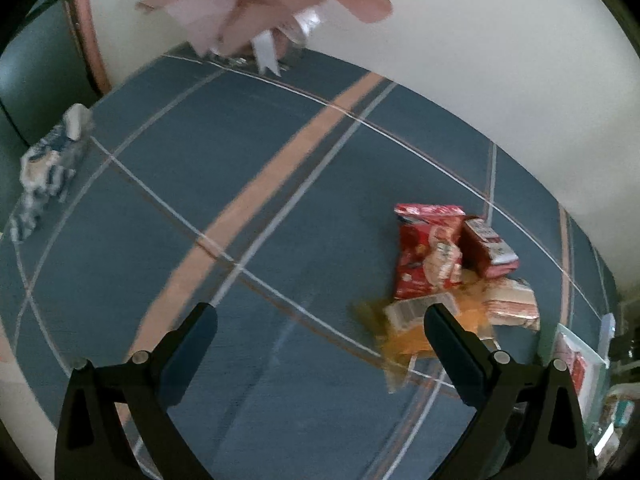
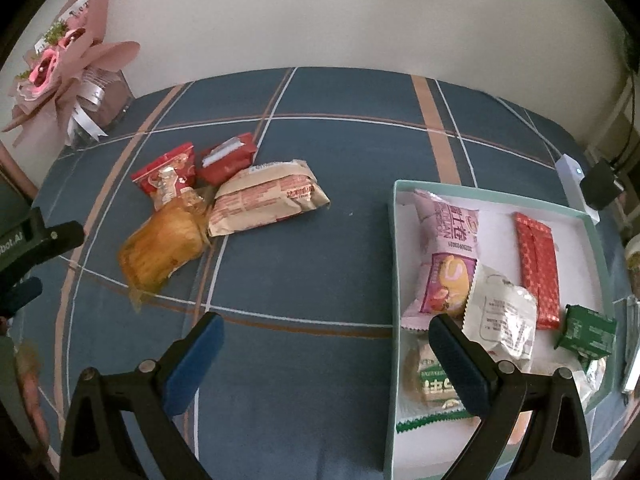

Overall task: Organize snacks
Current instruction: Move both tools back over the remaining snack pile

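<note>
4 loose snacks lie bunched on the blue cloth left of the tray (image 2: 600,240): the orange bag (image 2: 160,252) nearest, the beige pack (image 2: 264,200) touching it, 2 red packets behind. Both the left gripper (image 1: 320,332) and right gripper (image 2: 326,340) are spread wide, empty. Best to take the orange bag first, pinching its body squarely, then carry it over the tray's rim.

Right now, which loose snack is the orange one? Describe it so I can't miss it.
On the blue plaid cloth, left of the tray, four snacks lie in a heap. The orange bag is nearest the camera, see-through and crinkled, unlike the two red packs and tan packet behind.
</note>
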A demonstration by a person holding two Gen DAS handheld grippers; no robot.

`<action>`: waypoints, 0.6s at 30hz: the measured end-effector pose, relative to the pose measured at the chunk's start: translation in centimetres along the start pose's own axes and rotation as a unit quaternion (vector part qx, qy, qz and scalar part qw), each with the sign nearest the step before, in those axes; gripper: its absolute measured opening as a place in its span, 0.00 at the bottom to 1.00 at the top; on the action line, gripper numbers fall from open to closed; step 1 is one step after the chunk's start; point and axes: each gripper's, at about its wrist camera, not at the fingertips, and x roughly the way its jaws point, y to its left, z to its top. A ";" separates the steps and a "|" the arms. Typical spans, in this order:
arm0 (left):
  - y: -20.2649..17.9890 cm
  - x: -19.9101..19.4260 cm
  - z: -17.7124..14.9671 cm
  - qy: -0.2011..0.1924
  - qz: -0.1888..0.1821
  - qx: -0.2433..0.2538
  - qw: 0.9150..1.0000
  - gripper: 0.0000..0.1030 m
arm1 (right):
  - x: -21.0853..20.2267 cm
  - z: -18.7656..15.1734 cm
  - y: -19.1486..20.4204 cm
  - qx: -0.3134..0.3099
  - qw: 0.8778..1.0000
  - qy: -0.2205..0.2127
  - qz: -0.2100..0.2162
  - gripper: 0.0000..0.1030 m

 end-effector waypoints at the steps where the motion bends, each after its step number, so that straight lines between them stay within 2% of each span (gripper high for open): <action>1: -0.4 0.3 0.0 0.005 -0.004 0.004 1.000 1.00 | 0.1 0.1 0.1 -0.001 1.000 -0.001 0.000 1.00; 7: -2.5 2.3 0.1 0.025 -0.016 0.021 0.999 1.00 | 0.7 1.5 0.1 -0.006 1.000 -0.015 0.006 1.00; 11: -2.8 3.0 0.6 0.018 -0.014 0.013 1.000 1.00 | 1.1 2.1 -0.4 0.002 1.000 -0.021 0.006 1.00; 16: -0.5 3.3 1.3 -0.007 0.019 -0.041 0.999 1.00 | 1.8 2.0 -0.7 -0.001 1.000 -0.017 0.006 1.00; 18: 0.2 3.8 1.5 -0.009 0.037 -0.047 0.998 1.00 | 2.1 2.0 -0.9 0.001 1.000 -0.013 0.007 1.00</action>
